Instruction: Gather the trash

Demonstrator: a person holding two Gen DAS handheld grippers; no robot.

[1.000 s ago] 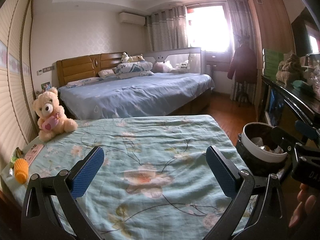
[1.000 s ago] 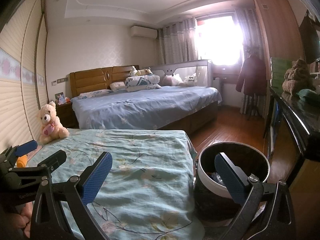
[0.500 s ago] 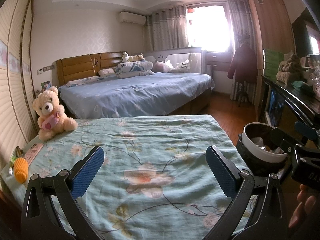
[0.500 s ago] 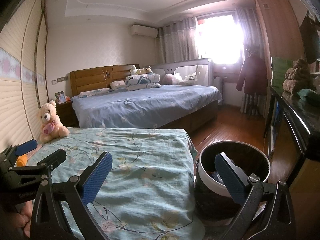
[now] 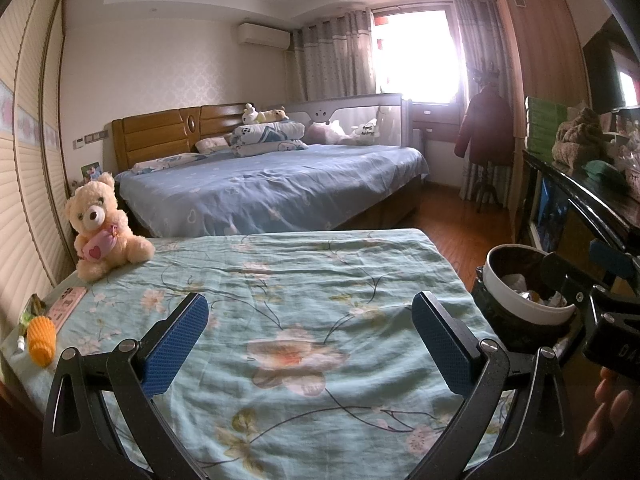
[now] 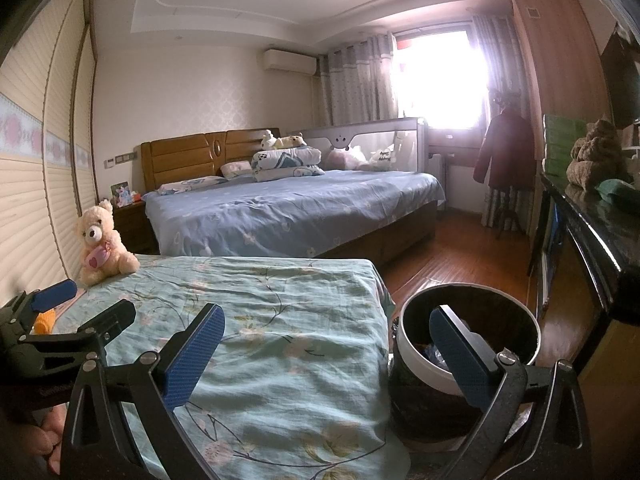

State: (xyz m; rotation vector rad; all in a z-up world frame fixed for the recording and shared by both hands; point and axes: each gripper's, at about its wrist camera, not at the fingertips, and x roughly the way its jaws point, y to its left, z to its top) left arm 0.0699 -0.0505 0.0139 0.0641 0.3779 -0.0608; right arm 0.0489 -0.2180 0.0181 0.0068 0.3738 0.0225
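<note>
A round trash bin point(image 6: 468, 344) with a white rim and dark liner stands on the floor at the right of a table covered by a green floral cloth point(image 5: 288, 304). Crumpled paper and foil lie inside the bin point(image 5: 528, 296). My left gripper point(image 5: 308, 336) is open and empty above the cloth. My right gripper point(image 6: 324, 352) is open and empty, its right finger over the bin's mouth. Each gripper shows at the edge of the other's view.
A cream teddy bear point(image 5: 102, 228) sits at the table's far left corner. An orange ridged object point(image 5: 40, 336), a pink card point(image 5: 66, 306) and small wrappers point(image 5: 32, 308) lie at the left edge. A blue bed point(image 5: 272, 188) stands beyond. A dark cabinet point(image 6: 592, 240) lines the right wall.
</note>
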